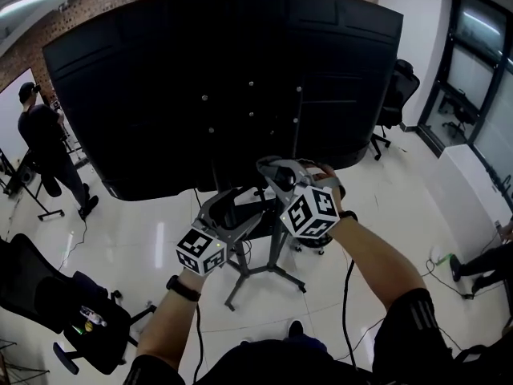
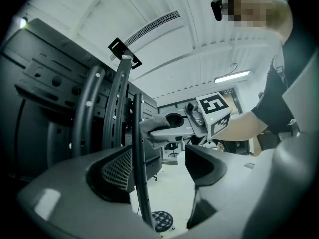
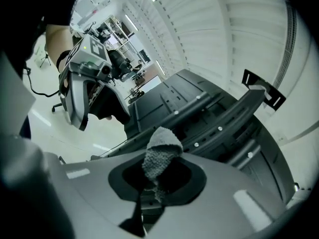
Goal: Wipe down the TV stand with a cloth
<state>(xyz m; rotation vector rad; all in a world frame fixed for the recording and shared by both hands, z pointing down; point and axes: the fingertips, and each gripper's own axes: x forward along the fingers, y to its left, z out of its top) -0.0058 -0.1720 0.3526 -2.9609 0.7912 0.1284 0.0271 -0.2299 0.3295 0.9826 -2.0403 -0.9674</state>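
Jaws of the right gripper [image 3: 149, 185] are pinching the cloth [image 3: 160, 151], holding it up by the stand's upright [image 2: 139, 185]. Left gripper [image 2: 162, 171] is straddling that vertical bar lower down, jaws spread.

- The right tongs [image 3: 157, 183] were clamped together on a grey cloth [image 3: 160, 151], and its knitted tuft stood up out of them.
- Just beyond the tongs, the dark bars of the TV stand [image 3: 219, 128], dotted with pale screws, rose away to the right and ended at a black bracket [image 3: 262, 91].
- Whether the cloth touched the bars could not be told.
- Up and to the left of them were the left tongs [image 3: 89, 106] with their marker cube [image 3: 92, 51], held by a bare forearm [image 3: 55, 39].
- A white ribbed ceiling [image 3: 224, 24] spread above.
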